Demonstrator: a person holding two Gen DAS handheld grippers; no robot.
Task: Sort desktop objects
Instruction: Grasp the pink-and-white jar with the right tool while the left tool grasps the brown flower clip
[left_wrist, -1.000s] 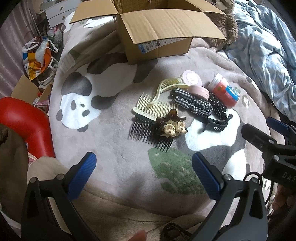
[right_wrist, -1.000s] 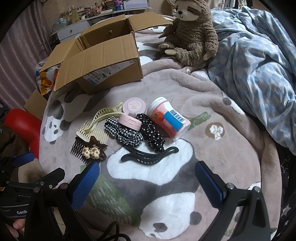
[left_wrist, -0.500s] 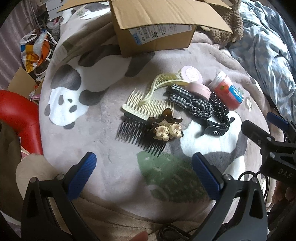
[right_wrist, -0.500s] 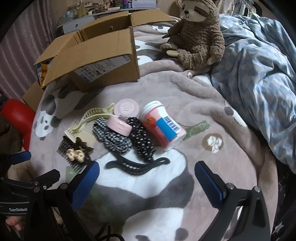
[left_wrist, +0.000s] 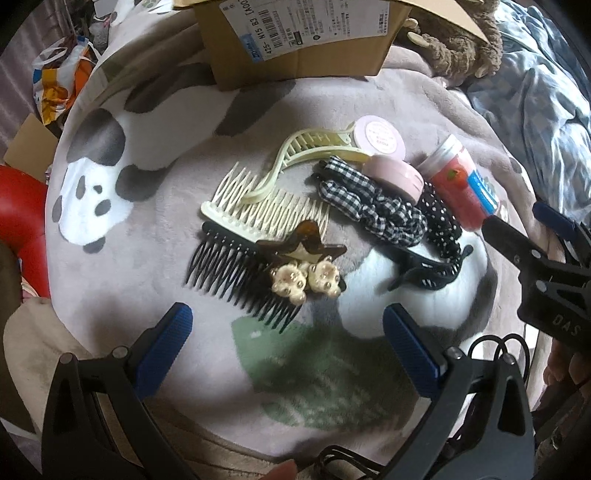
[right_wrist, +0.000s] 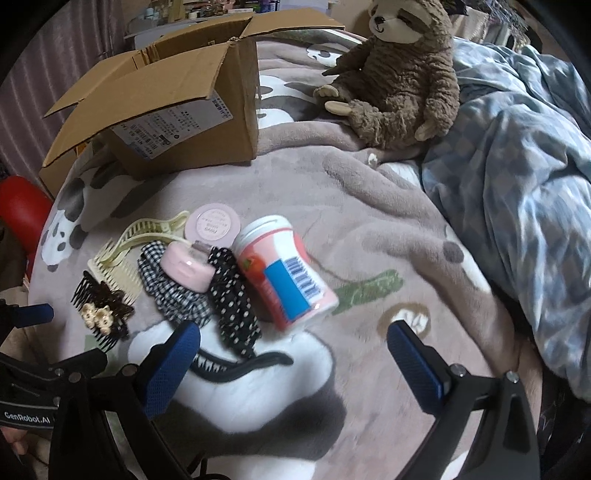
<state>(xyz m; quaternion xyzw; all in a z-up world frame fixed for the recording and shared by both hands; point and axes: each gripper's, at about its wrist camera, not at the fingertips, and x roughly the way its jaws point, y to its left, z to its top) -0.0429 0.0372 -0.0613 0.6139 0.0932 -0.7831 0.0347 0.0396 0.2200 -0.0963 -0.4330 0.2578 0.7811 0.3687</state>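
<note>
Both my tongs hang spread wide with nothing between them. My left tongs (left_wrist: 284, 328) hover just short of the black comb (left_wrist: 236, 273), which lies on the panda blanket (left_wrist: 147, 240) with a brown star clip (left_wrist: 303, 245) and a pair of cream bear clips (left_wrist: 306, 280) resting on its right end. The cream comb (left_wrist: 258, 212) lies against the black one on the far side, and a cream claw clip (left_wrist: 295, 158) crosses over it. My right tongs (right_wrist: 293, 349) sit over the long black clip (right_wrist: 240, 365), whose left end is hidden behind my left blue pad. Just beyond it lie the polka-dot scrunchie (right_wrist: 232, 295) and the checked scrunchie (right_wrist: 173, 291), touching, with a pink jar (right_wrist: 186, 269) on top of them. A pink lid (right_wrist: 212, 225) lies behind, and the red-and-white tub (right_wrist: 284, 273) lies on its side beside the dotted scrunchie. Farther back stand an open cardboard box (right_wrist: 166, 122) and a plush sloth (right_wrist: 399, 77); a blue quilt (right_wrist: 517, 184) is bunched to the right.
</note>
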